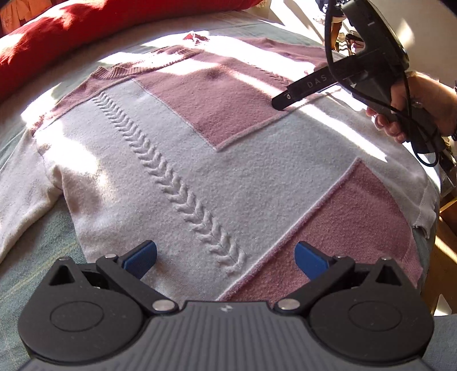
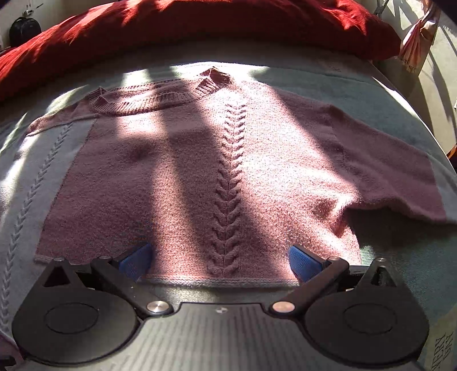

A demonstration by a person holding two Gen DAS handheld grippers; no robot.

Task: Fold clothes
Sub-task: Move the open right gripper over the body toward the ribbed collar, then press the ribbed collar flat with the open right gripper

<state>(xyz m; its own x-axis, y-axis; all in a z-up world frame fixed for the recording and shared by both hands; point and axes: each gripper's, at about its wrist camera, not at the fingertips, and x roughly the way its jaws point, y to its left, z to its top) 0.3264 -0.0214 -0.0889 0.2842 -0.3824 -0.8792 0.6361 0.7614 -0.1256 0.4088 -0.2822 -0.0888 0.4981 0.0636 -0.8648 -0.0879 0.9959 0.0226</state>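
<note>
A knit sweater in pink and white blocks with braided cable stripes lies flat, front up, on a bed; it fills the left wrist view [image 1: 200,159] and the right wrist view [image 2: 200,177]. Its ribbed collar [image 2: 148,100] is at the far side, and one pink short sleeve [image 2: 385,171] spreads to the right. My left gripper [image 1: 225,258] is open and empty, low over the white lower body. My right gripper [image 2: 220,259] is open and empty over the pink chest block; it also shows in the left wrist view [image 1: 282,100], held by a hand.
The sweater rests on a pale green bed cover [image 2: 371,85]. A red quilt [image 2: 200,22] is bunched along the far edge. The white sleeve [image 1: 22,188] trails to the left. The bed's right edge [image 1: 437,228] drops off to a wooden floor.
</note>
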